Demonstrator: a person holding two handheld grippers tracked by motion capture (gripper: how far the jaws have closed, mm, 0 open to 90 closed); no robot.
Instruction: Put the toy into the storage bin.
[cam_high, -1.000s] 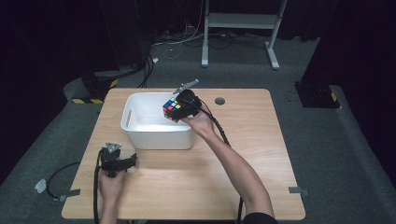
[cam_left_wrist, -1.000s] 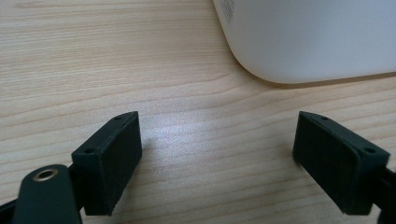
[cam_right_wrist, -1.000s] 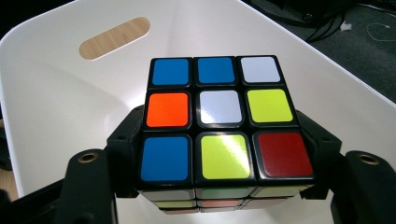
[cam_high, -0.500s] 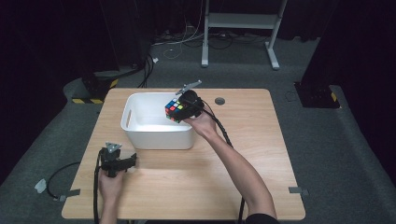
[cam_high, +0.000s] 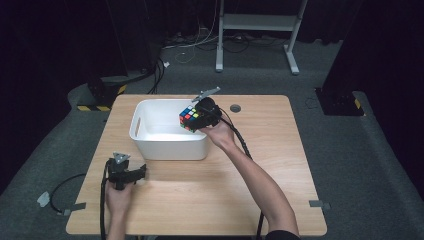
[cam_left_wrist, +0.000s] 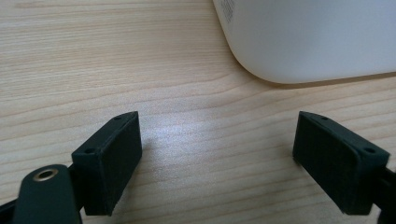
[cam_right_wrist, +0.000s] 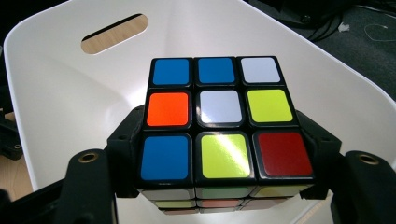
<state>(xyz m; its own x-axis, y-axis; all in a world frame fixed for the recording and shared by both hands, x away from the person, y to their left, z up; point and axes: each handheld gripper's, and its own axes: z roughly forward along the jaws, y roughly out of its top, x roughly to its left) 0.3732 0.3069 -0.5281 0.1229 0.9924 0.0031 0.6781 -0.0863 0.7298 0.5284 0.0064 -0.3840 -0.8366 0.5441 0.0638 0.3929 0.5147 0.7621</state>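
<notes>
- Overhead, the right gripper (cam_high: 196, 119) was held above the right end of the white plastic tub (cam_high: 150, 142), its jaws clamped on a Rubik's cube (cam_high: 189, 119).
- From the right gripper view, the cube (cam_right_wrist: 224, 126) sat squarely between the two black jaws, one pad pressed against each side, with the tub's white inside (cam_right_wrist: 70, 107) and a slot handle (cam_right_wrist: 114, 33) behind it.
- Its upper face showed blue, blue and white along the far row, orange, white and yellow across the middle, and blue, yellow and red nearest the camera.
- Meanwhile the left gripper (cam_high: 131, 175) rested low on the wooden table (cam_high: 280, 150), near the tub's front left corner.
- In the left gripper view its jaws stood spread wide, with bare wood grain (cam_left_wrist: 93, 70) between them and the tub's rounded corner (cam_left_wrist: 303, 42) just ahead.
</notes>
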